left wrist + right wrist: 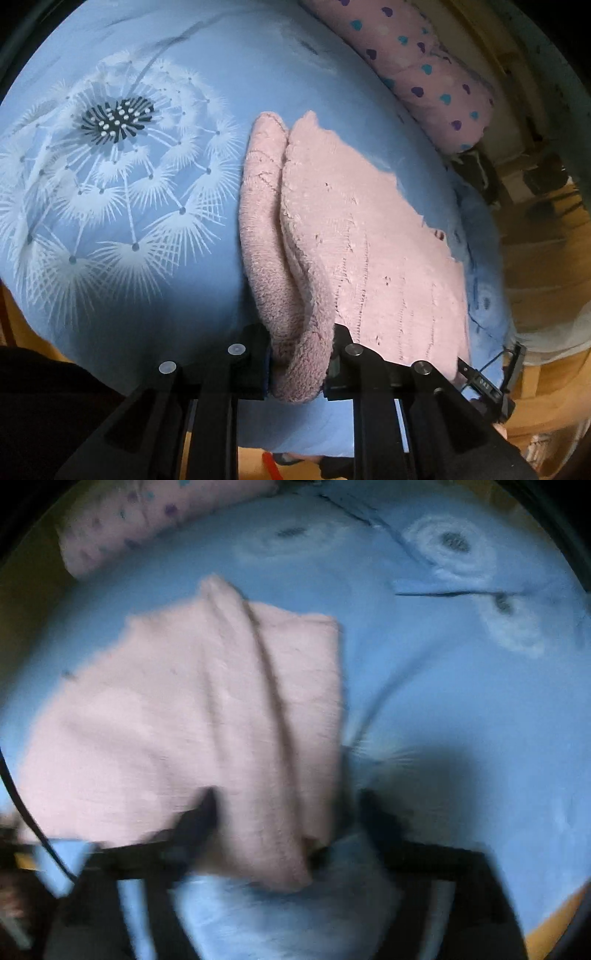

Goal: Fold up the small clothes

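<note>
A fuzzy pink garment (351,229) lies on a blue bedsheet (155,302), with a long fold bunched along its left side. My left gripper (299,354) is shut on the near end of that fold, and the cloth bulges out between its fingers. The right wrist view is blurred. In it the same pink garment (166,701) runs up from my right gripper (286,812). That gripper's jaws stand wide apart, so it is open, with a ridge of the cloth lying loosely between them.
The sheet carries a large white dandelion print (110,122). A pink pillow with heart spots (424,66) lies along the far edge of the bed and shows again as the pillow (129,517). Wooden furniture (535,258) stands beyond the bed's right edge.
</note>
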Demonstrator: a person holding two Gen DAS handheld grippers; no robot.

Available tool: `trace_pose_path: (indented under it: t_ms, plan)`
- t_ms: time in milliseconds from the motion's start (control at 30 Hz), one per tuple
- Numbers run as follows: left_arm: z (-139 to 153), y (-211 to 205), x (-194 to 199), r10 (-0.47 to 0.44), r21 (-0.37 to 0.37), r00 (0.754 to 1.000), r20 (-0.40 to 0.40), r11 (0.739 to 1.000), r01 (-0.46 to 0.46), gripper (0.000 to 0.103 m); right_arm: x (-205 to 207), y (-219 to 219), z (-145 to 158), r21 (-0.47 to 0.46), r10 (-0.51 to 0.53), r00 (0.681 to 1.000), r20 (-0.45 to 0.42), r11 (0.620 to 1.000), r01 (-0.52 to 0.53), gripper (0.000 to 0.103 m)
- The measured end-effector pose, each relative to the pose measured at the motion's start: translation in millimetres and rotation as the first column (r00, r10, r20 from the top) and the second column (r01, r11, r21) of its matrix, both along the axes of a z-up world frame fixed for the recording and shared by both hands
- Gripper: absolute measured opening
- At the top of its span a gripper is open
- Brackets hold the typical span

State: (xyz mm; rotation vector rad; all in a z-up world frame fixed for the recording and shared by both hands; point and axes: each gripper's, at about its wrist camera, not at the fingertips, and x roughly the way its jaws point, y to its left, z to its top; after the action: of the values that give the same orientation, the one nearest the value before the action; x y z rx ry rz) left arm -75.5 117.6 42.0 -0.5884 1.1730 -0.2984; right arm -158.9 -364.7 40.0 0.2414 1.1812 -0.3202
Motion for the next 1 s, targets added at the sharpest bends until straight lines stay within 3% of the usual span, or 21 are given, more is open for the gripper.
trace_pose_path:
  t_ms: [100,167,267,400,500,633,767,867,1000]
  plan:
    - [4.2,-11.0,-1.7,0.002,0.065,1.0,0.025,0.998,-0.004,0.0,1.0,28.4,14.4,-0.19,0.016,1.0,-0.001,0.982,-0.015,0.098]
    - [6.4,-16.9,-2.4,0.009,0.092,0.999,0.039,0.996,-0.012,0.0,0.1,46.6,28.3,-0.249,0.028,0.999,0.032,0.968,-0.02,0.098]
    - [7.2,-17.4,-9.4,0.025,0.119,0.997,0.066,0.992,-0.033,0.0,3.5,81.9,56.1,-0.222,0.096,0.988,0.119,0.973,-0.068,0.098]
    - [5.2,-11.6,-14.3,0.041,0.096,0.996,0.074,0.994,-0.048,0.0,25.7,132.1,77.1,-0.192,0.191,0.968,0.161,0.968,-0.159,0.098]
    - [2.1,-6.0,-16.8,0.048,0.073,0.997,0.068,0.996,-0.053,0.0,55.2,174.9,83.2,-0.051,0.28,0.946,0.164,0.96,-0.275,0.098]
    - [-8.8,10.9,-17.9,0.095,-0.064,0.995,0.021,0.994,-0.093,0.0,95.3,229.5,81.6,0.094,0.356,0.919,0.169,0.922,-0.374,0.098]
    - [-30.3,34.3,-20.2,0.184,-0.271,0.977,-0.108,0.94,-0.207,0.001,112.5,295.0,77.2,0.119,0.459,0.876,0.146,0.871,-0.476,0.098]
    - [-34.8,37.1,-21.3,0.2,-0.307,0.971,-0.133,0.923,-0.232,0.001,119.3,329.2,73.2,0.084,0.507,0.852,0.13,0.851,-0.519,0.094]
    - [-38.5,39.6,-25.0,0.212,-0.329,0.966,-0.147,0.911,-0.25,0.001,129.6,357.2,62.5,0.141,0.538,0.839,0.084,0.827,-0.544,0.089]
